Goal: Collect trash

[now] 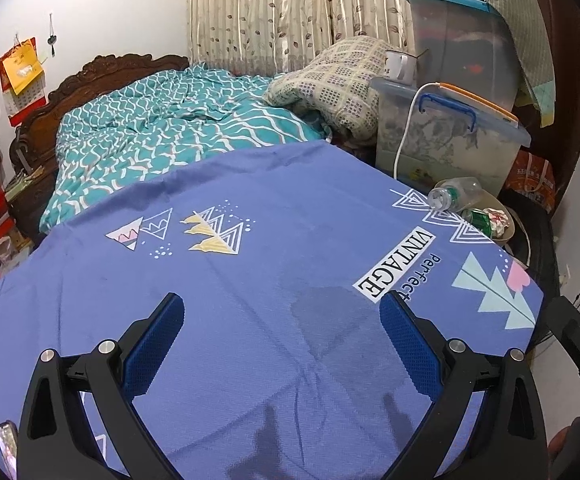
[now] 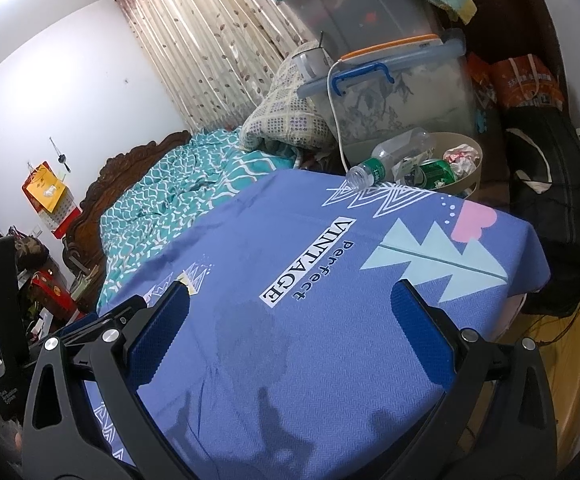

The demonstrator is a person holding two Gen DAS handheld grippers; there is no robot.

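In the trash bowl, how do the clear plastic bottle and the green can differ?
The clear plastic bottle is see-through with a green label band; the green can is opaque and green all over. The bottle is longer and its open neck sticks out over the rim of the bowl; the can lies wholly inside. Both lie on their sides among crumpled paper in the bowl, and neither gripper touches them.

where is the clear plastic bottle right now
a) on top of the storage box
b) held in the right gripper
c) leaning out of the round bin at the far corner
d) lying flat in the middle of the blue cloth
c: the clear plastic bottle rests on the rim of the round bin, neck poking out over the blue cloth; both grippers are open and empty.
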